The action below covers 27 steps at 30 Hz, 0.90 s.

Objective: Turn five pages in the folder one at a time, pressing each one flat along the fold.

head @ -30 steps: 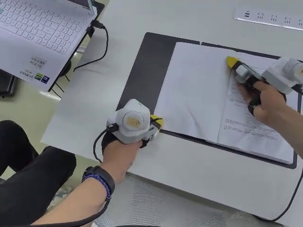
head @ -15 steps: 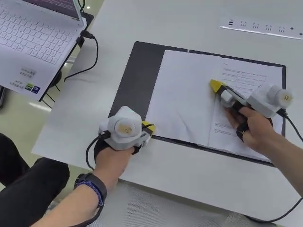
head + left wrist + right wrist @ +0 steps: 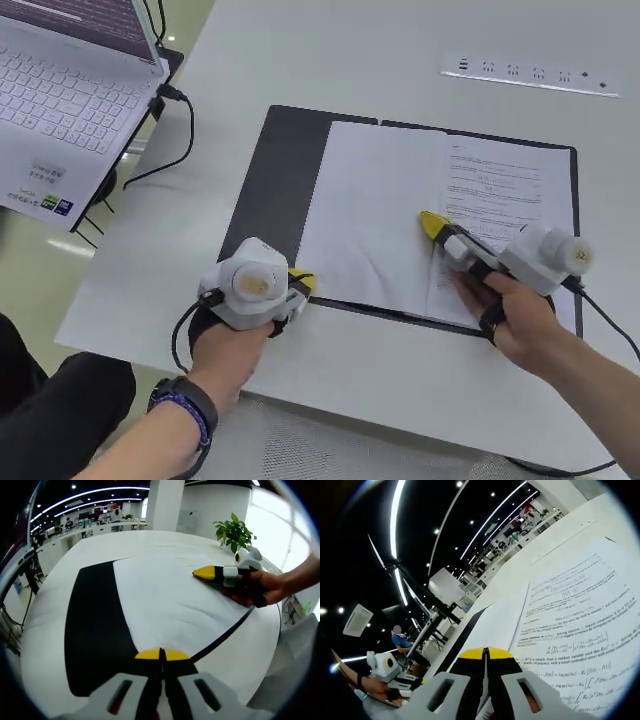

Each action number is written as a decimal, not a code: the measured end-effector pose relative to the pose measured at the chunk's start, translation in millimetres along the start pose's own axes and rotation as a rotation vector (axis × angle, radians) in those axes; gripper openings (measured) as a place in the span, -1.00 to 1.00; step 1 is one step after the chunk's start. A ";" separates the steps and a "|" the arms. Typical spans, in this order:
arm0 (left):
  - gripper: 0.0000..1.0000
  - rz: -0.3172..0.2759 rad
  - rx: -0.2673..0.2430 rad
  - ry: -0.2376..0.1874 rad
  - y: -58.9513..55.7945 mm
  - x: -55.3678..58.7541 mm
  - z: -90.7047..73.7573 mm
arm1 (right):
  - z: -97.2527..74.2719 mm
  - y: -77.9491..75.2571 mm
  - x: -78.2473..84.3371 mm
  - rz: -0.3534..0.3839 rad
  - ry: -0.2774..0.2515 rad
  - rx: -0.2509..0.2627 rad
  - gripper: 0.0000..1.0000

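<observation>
A black folder [image 3: 275, 180] lies open on the white table. Its left side shows a blank white page [image 3: 370, 210], its right side a printed page [image 3: 505, 190]. My right gripper [image 3: 432, 224] is shut, its yellow tips pressed on the fold about halfway down. In the right gripper view the shut gripper [image 3: 486, 653] rests between the blank page and the printed page [image 3: 580, 630]. My left gripper [image 3: 300, 285] is shut and rests on the folder's near left edge. In the left gripper view this gripper [image 3: 162, 654] sits on the black cover [image 3: 95, 630], and the right gripper [image 3: 205, 572] lies across the blank page [image 3: 165, 595].
A white laptop [image 3: 60, 110] sits at the far left, with black cables [image 3: 170, 150] running beside it. A white power strip [image 3: 530, 75] lies at the back right. The table's near edge [image 3: 330, 400] runs just below both hands.
My right gripper has slid along the fold from its far end toward me, to about the middle. The left gripper has stayed on the folder's near left edge. The head camera shifted.
</observation>
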State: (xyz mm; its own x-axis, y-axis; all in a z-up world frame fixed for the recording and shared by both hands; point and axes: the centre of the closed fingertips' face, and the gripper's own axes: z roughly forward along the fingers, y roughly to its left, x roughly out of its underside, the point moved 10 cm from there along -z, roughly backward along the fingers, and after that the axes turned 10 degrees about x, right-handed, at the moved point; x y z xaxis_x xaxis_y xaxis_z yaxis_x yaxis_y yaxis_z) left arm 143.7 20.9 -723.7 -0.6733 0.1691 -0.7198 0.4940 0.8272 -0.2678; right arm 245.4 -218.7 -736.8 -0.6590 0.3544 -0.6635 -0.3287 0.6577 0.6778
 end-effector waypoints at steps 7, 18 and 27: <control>-1.00 -0.002 -0.007 -0.010 -0.6 1.4 -0.1 | -11.5 4.6 10.3 0.004 0.009 0.003 -1.00; -1.00 0.001 0.003 -0.030 0.1 3.1 -0.6 | -27.7 11.3 25.6 -0.005 0.040 0.002 -1.00; -1.00 0.004 0.008 -0.041 0.7 4.1 -0.6 | -36.5 5.1 35.9 -0.002 0.058 -0.006 -1.00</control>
State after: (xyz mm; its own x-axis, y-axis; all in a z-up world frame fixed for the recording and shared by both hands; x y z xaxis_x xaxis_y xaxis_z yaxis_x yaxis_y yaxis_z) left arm 140.9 22.5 -726.4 -0.6483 0.1498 -0.7465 0.5010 0.8222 -0.2701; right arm 195.4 -226.9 -745.6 -0.6965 0.3141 -0.6451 -0.3336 0.6542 0.6788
